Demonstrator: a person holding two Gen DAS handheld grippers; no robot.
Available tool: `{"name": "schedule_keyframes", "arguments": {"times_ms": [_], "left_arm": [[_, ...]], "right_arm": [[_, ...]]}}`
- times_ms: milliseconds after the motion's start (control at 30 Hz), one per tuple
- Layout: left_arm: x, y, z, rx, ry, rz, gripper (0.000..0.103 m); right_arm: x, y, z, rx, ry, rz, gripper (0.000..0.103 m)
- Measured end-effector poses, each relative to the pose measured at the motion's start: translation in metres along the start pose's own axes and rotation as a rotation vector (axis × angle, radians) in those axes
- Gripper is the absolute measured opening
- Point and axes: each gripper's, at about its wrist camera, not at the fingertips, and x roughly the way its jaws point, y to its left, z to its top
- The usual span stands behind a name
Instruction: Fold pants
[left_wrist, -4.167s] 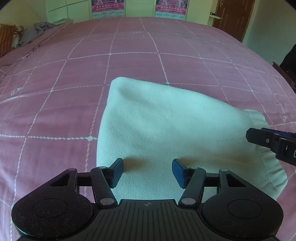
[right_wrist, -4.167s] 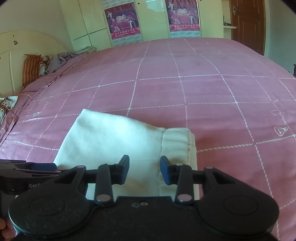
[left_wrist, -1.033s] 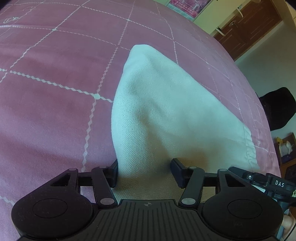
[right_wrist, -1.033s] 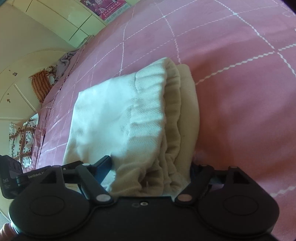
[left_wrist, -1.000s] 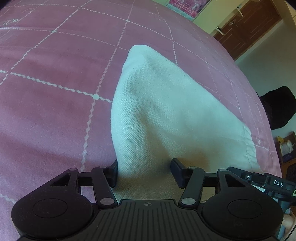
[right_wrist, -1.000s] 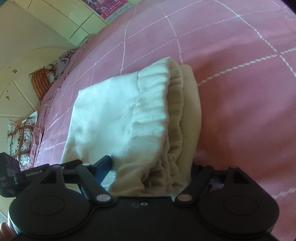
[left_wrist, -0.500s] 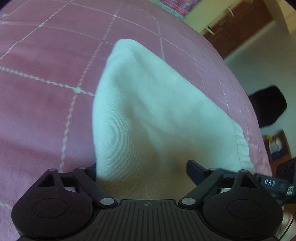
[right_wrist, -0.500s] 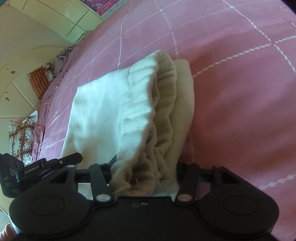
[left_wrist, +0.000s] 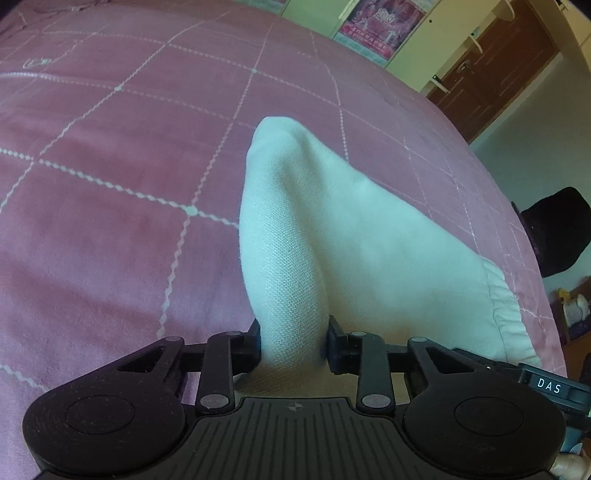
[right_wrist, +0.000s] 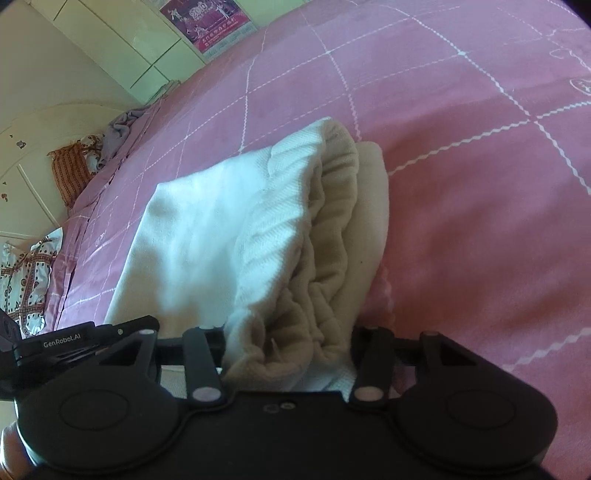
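The bed (left_wrist: 110, 240) is filling most of both views, its pink cover crossed by thin white grid lines and running back to pale cabinet doors (right_wrist: 110, 40) with a poster (left_wrist: 380, 26) stuck on them. A brown door (left_wrist: 495, 70) is showing past the far edge in my left view, and a dark rounded thing (left_wrist: 554, 229) is sitting beyond the right side of the bed; I cannot tell what it is. At the head end in my right view, an orange striped pillow (right_wrist: 70, 170) and a crumpled grey cloth (right_wrist: 125, 125) are lying against the pale headboard (right_wrist: 33, 147). The folded cream pants (left_wrist: 369, 236) are lying on the cover right in front of me, nothing standing between them and my grippers. My left gripper (left_wrist: 293, 343) is pointing down at a slant and closing, its pads pinching a raised ridge of the pants' plain folded edge between them. My right gripper (right_wrist: 288, 350) is tilting down the same way and also closing, the thick gathered waistband (right_wrist: 317, 236) bunching between its fingers. The left gripper's tip is just showing at the left edge of my right view, beside the pants' near side.
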Motion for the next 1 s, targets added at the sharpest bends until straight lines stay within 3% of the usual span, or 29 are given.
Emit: {"name": "schedule_keyframes", "arguments": {"times_ms": [233, 467, 767, 1000], "left_arm": [[-0.033, -0.009, 0.02, -0.057, -0.117, -0.097, 0.03], [-0.052, -0.026, 0.099, -0.038, -0.236, -0.133, 0.03], [-0.012, -0.033, 0.192, 0.044, -0.276, -0.028, 0.03], [0.042, -0.032, 0.204, 0.107, -0.214, 0.069, 0.031]], "right_arm": [[-0.023, 0.023, 0.01, -0.042, -0.096, 0.108, 0.045], [-0.04, 0.053, 0.075, -0.084, -0.206, 0.215, 0.045], [0.002, 0.08, 0.181, -0.159, -0.226, 0.247, 0.045], [0.056, 0.063, 0.199, -0.142, -0.19, 0.195, 0.046]]}}
